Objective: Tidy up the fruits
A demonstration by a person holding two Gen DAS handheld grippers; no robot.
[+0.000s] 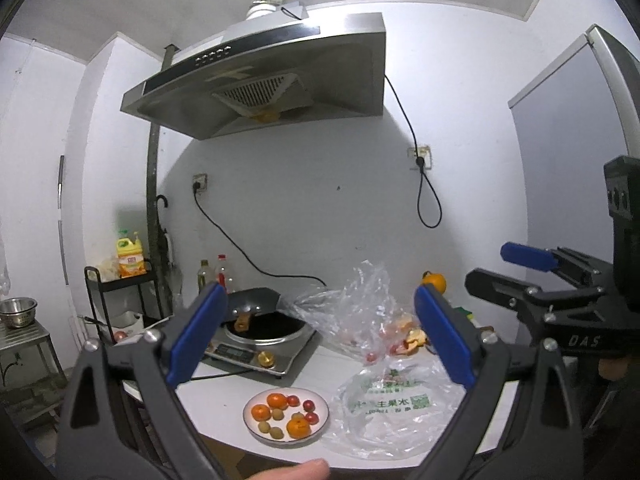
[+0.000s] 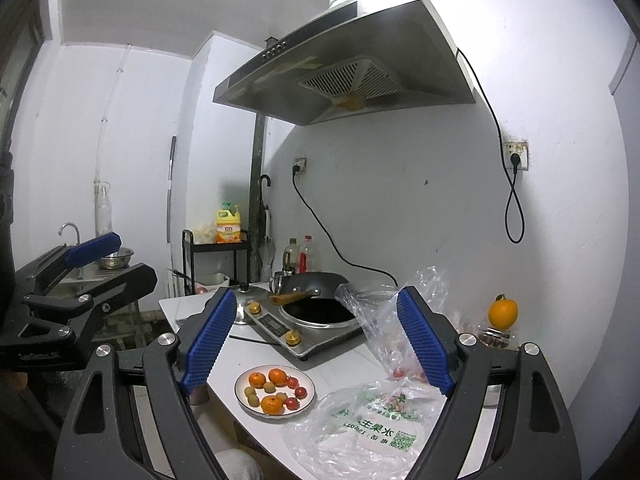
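Observation:
A white plate [image 1: 256, 427] [image 2: 305, 381] near the counter's front edge holds three tangerines [image 1: 299, 428] [image 2: 272, 405], several cherry tomatoes [image 1: 308, 405] [image 2: 300, 392] and several small yellow-green fruits [image 1: 276, 433] [image 2: 253, 400]. Beside it on the right lies a printed plastic bag [image 1: 384, 412] [image 2: 360, 436], and behind that a clear bag [image 1: 352, 312] [image 2: 384, 320] with a few tomatoes inside. My left gripper [image 1: 320, 336] [image 2: 120, 262] is open, level and above the plate, holding nothing. My right gripper [image 2: 318, 344] [image 1: 496, 270] is open too, its jaws wide and empty.
An induction cooker [image 1: 260, 354] [image 2: 280, 326] with a black wok [image 1: 256, 300] [image 2: 316, 280] sits behind the plate. An orange [image 1: 434, 282] [image 2: 503, 312] stands at the back right, peel [image 1: 416, 338] near it. A range hood [image 1: 260, 80] [image 2: 340, 64] hangs overhead. A rack [image 1: 120, 304] [image 2: 216, 264] stands left.

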